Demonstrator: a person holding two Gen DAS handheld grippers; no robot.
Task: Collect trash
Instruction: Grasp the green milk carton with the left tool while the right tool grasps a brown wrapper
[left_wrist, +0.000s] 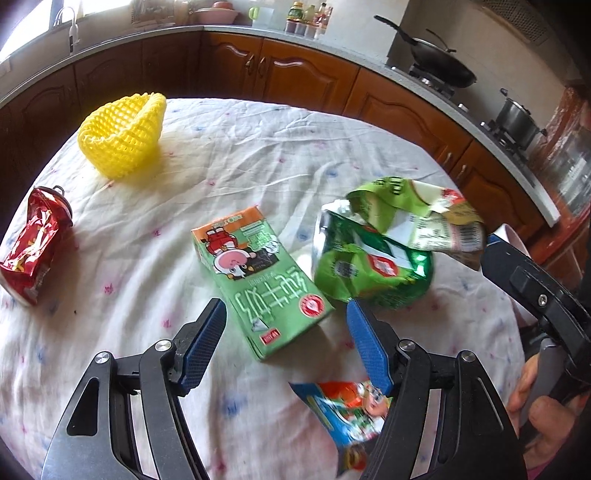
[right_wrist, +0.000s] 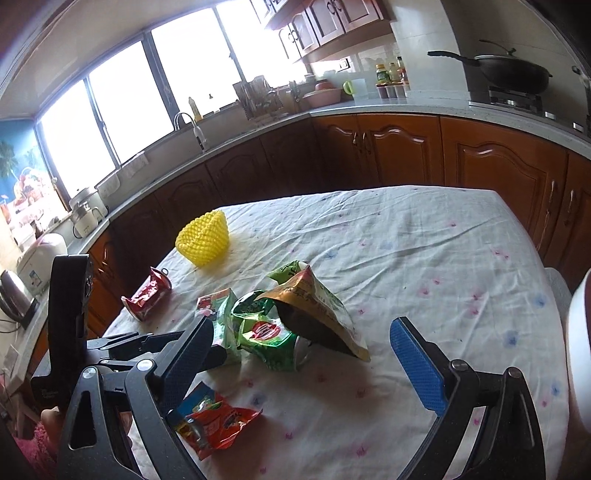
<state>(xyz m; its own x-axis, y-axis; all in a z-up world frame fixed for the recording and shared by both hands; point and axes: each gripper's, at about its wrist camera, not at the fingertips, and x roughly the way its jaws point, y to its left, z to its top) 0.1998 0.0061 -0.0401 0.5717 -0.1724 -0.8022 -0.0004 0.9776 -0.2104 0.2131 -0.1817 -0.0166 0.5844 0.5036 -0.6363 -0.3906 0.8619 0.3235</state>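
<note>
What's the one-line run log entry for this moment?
left tool: open, over green drink carton | right tool: open, facing green snack bag | nothing held

Desk (left_wrist: 258, 155) under white flower-print cloth, bearing yellow foam net (left_wrist: 123, 134), crushed red can (left_wrist: 33, 245), green drink carton (left_wrist: 262, 280), crumpled green wrappers (left_wrist: 384, 247), red-blue snack packet (left_wrist: 351, 417)

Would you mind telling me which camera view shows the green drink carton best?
The left wrist view: the green drink carton lies flat between the open left gripper fingers, its printed face fully visible. In the right wrist view, the carton is mostly hidden behind a gripper finger.
</note>
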